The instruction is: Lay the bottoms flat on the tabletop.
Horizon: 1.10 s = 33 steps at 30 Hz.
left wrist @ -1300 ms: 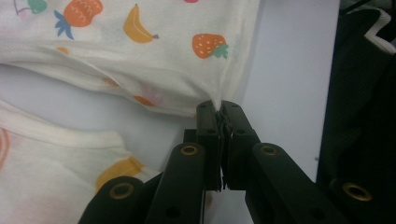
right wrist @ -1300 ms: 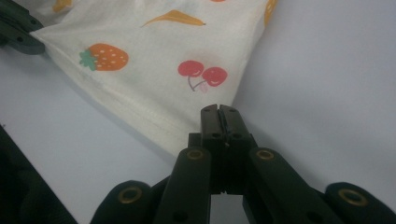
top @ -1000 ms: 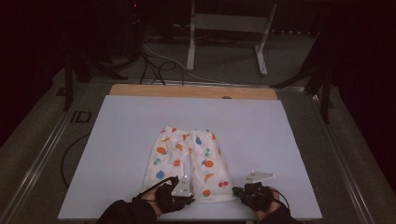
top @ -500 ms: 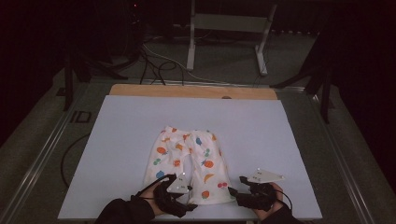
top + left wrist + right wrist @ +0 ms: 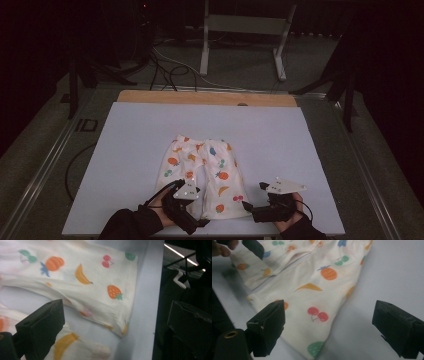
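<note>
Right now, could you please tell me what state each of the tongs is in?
Left tongs: open, jaws just opened, holding nothing; the fruit-print trousers lie beneath.
Right tongs: open, jaws just opened, holding nothing; hovering over the trousers' corner.

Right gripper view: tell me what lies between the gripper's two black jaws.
The hem end of the white fruit-print trousers on the pale table cover; the right gripper is open, apart from the cloth.

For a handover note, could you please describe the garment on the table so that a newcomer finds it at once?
On the pale blue sheet covering the table, look near the front edge. A small cream pair of trousers lies flat there, legs towards the person, printed with bananas, cherries and strawberries, the one patterned thing on it.
</note>
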Available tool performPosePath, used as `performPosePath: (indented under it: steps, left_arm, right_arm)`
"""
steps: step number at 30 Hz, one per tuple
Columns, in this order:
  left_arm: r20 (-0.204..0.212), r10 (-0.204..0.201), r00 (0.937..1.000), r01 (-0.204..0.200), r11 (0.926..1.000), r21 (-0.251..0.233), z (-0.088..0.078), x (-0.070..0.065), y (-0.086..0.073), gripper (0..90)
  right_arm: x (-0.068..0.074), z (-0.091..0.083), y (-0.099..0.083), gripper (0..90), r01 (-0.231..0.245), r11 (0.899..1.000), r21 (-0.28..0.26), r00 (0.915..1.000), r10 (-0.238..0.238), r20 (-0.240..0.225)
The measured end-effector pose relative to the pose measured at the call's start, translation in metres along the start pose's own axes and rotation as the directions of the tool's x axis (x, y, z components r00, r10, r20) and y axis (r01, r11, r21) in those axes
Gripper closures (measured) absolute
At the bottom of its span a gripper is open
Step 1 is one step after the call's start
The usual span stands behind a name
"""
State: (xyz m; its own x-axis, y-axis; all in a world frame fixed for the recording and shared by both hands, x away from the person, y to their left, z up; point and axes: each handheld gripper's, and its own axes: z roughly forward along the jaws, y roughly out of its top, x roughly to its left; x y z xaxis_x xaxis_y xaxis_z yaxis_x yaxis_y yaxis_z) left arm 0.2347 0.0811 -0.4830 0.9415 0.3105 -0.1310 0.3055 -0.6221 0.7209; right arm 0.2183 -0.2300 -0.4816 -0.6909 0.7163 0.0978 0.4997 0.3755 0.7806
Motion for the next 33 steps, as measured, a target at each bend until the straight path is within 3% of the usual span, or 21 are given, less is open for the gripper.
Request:
performPosePath:
  steps: [9,21,26,33]
  left_arm:
    - [-0.031,-0.012,0.9994,0.012,0.9997,-0.022,-0.016,0.012,0.003,1.5]
    - [-0.089,-0.047,0.9949,0.044,0.9983,-0.038,-0.032,0.041,0.008,1.5]
    - [-0.133,-0.065,0.9889,0.061,0.9975,-0.037,-0.042,0.059,0.009,1.5]
    - [-0.176,-0.098,0.9795,0.092,0.9948,-0.043,-0.048,0.078,0.01,1.5]
  right_arm:
    - [-0.007,0.004,0.017,11.8,0.017,0.999,-0.027,0.9995,-0.016,0.026]
    - [-0.013,0.021,0.052,12.0,0.071,0.996,-0.045,0.9963,-0.068,0.053]
    - [-0.02,0.033,0.071,12.0,0.094,0.994,-0.055,0.9938,-0.091,0.065]
    - [-0.029,0.051,0.083,12.1,0.087,0.995,-0.049,0.9943,-0.083,0.067]
